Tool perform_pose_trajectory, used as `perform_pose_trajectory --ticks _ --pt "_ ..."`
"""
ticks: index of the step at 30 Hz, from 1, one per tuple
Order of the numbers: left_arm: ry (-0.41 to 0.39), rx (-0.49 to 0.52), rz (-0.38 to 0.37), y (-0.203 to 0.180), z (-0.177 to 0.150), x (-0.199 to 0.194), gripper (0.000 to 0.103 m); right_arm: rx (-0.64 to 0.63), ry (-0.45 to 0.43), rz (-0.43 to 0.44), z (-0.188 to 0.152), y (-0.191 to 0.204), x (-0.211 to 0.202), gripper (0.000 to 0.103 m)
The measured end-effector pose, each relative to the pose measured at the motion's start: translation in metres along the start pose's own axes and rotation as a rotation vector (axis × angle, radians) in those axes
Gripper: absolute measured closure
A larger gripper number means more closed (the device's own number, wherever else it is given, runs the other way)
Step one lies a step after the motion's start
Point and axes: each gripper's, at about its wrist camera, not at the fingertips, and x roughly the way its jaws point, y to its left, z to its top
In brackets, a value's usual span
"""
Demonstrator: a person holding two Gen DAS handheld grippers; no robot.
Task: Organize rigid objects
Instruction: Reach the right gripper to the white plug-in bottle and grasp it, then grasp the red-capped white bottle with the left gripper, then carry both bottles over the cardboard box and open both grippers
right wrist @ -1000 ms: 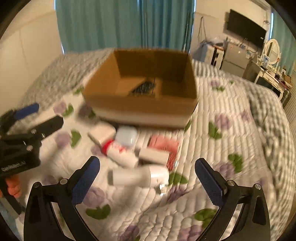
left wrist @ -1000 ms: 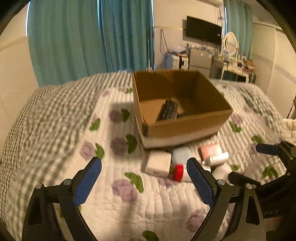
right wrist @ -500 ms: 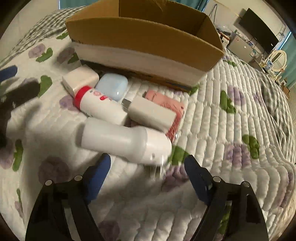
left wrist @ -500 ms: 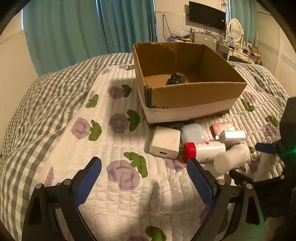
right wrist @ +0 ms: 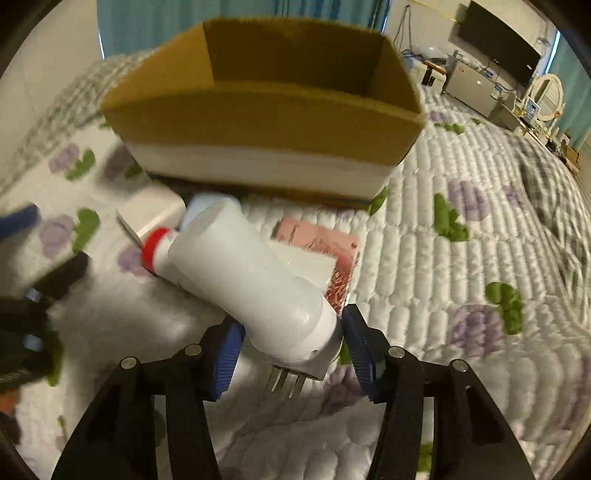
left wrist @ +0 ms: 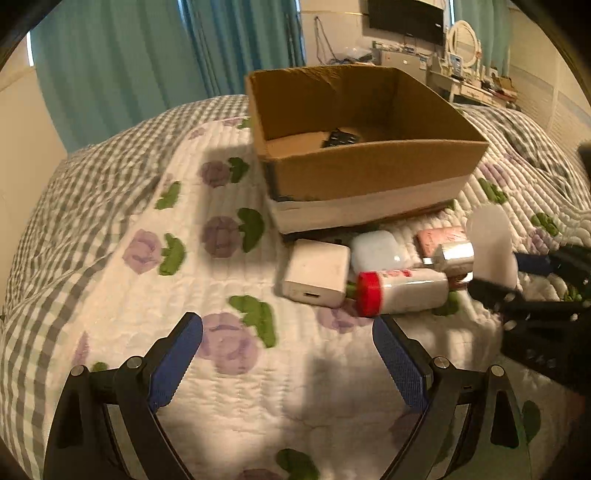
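My right gripper (right wrist: 290,352) is shut on a white cylindrical plug adapter (right wrist: 251,284), lifted and tilted, prongs toward the camera; it also shows in the left wrist view (left wrist: 491,247). A cardboard box (left wrist: 369,173) stands behind on the quilt, a black remote (left wrist: 340,138) inside. In front of it lie a white charger block (left wrist: 317,273), a red-capped white bottle (left wrist: 399,291), a pale blue case (left wrist: 376,251), a pink packet (left wrist: 439,236) and a white-silver item (left wrist: 454,254). My left gripper (left wrist: 288,358) is open and empty above the quilt, short of the charger.
The bed has a flowered white quilt (left wrist: 221,295) over a grey checked cover (left wrist: 92,177). Teal curtains (left wrist: 147,55) hang behind. A desk, mirror and wall TV (left wrist: 406,18) stand far right. The box shows close in the right wrist view (right wrist: 266,122).
My right gripper closed on the white plug adapter and raised it off the quilt. The left gripper moved a little closer to the pile and stayed open.
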Motion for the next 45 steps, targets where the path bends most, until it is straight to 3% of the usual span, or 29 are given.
perform_pose_trajectory --ticks 7,15,21,24,26,29,34,45 --pt "0.034 0.022 -0.063 -0.038 0.010 0.015 0.008 0.045 -0.003 0.014 0.011 -0.028 -0.021 0.051" --pt "0.090 -0.017 -0.168 -0.067 0.014 0.040 0.008 0.085 0.046 -0.019 0.018 -0.058 -0.013 0.051" --pt "0.110 -0.006 -0.158 -0.078 0.020 0.058 0.008 0.119 0.052 0.015 0.020 -0.069 -0.002 0.051" --pt "0.112 0.010 -0.154 -0.083 0.021 0.064 0.011 0.120 0.045 0.030 0.021 -0.071 -0.002 0.051" --pt "0.103 0.025 -0.141 -0.084 0.020 0.063 0.026 0.120 0.042 0.034 0.021 -0.071 -0.001 0.051" --pt "0.104 0.031 -0.183 -0.083 0.020 0.058 0.026 0.116 0.034 0.037 0.021 -0.070 -0.002 0.051" --pt "0.051 0.082 -0.186 -0.086 0.017 0.037 0.026 0.120 -0.020 0.006 0.021 -0.069 -0.017 0.051" --pt "-0.120 0.002 -0.183 -0.058 0.042 -0.043 0.026 0.093 -0.107 -0.019 0.038 -0.059 -0.068 0.051"
